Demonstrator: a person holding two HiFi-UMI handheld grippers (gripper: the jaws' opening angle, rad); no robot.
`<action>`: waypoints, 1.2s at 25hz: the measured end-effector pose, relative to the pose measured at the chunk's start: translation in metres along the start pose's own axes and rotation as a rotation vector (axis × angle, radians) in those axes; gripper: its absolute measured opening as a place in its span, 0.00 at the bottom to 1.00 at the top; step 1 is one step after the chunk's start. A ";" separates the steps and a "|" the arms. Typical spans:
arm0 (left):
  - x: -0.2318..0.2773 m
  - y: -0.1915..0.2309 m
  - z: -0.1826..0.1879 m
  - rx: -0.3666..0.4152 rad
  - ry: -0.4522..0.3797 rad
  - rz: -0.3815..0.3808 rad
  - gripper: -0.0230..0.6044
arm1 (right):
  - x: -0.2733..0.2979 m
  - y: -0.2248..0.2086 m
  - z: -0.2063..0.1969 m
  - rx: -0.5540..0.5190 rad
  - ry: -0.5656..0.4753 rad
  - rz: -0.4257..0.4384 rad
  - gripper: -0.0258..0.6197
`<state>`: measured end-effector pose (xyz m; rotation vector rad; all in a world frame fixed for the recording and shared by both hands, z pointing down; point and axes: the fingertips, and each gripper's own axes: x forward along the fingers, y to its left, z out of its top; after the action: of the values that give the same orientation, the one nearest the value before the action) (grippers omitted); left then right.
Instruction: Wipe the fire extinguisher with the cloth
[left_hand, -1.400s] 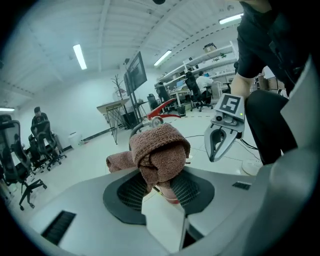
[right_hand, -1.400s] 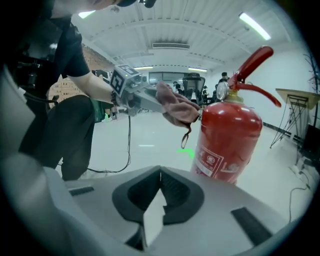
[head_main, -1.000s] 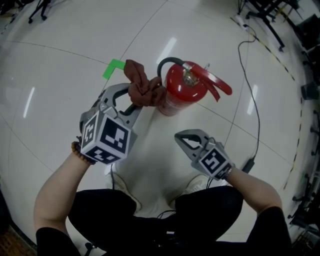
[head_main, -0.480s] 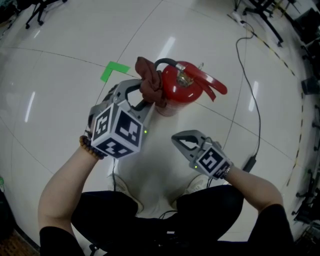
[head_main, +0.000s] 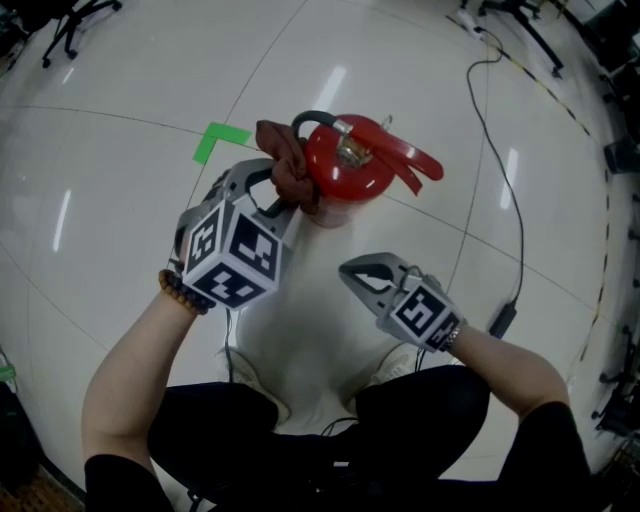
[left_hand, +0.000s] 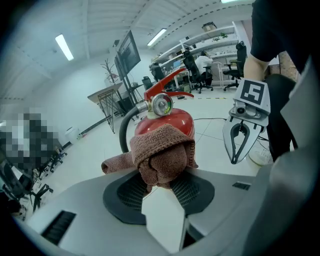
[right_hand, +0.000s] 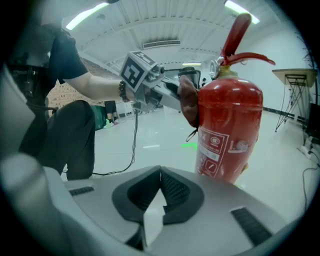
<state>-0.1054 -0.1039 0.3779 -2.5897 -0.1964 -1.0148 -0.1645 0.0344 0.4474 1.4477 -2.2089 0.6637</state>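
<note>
Cloth (head_main: 281, 160) pinched in left gripper (head_main: 284, 198), pressed on fire extinguisher (head_main: 335, 172).
Right gripper (head_main: 348, 271), jaws together, steadies nothing; a hard sideways push could topple the cylinder.

Your left gripper (head_main: 272, 200) clamps the bunched brown cloth (head_main: 283, 168) at its tips, and the cloth touches the left side of the upright red fire extinguisher (head_main: 340, 175). Your right gripper (head_main: 347, 271), jaws together and empty, hangs on the extinguisher's near side, apart from it. A green tape mark (head_main: 221, 141) lies to the extinguisher's left and a black cable (head_main: 480, 150) to its right.
</note>
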 end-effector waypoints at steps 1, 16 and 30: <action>0.003 -0.002 -0.003 0.003 0.010 -0.004 0.25 | 0.000 0.000 0.000 0.005 -0.003 0.000 0.04; 0.055 -0.025 -0.054 0.008 0.123 -0.048 0.25 | -0.007 -0.016 0.000 0.062 -0.038 -0.026 0.04; 0.108 -0.055 -0.110 -0.028 0.228 -0.090 0.25 | -0.014 -0.027 -0.004 0.113 -0.060 -0.043 0.04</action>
<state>-0.1097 -0.0941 0.5413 -2.4829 -0.2435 -1.3425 -0.1340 0.0379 0.4471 1.5854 -2.2102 0.7510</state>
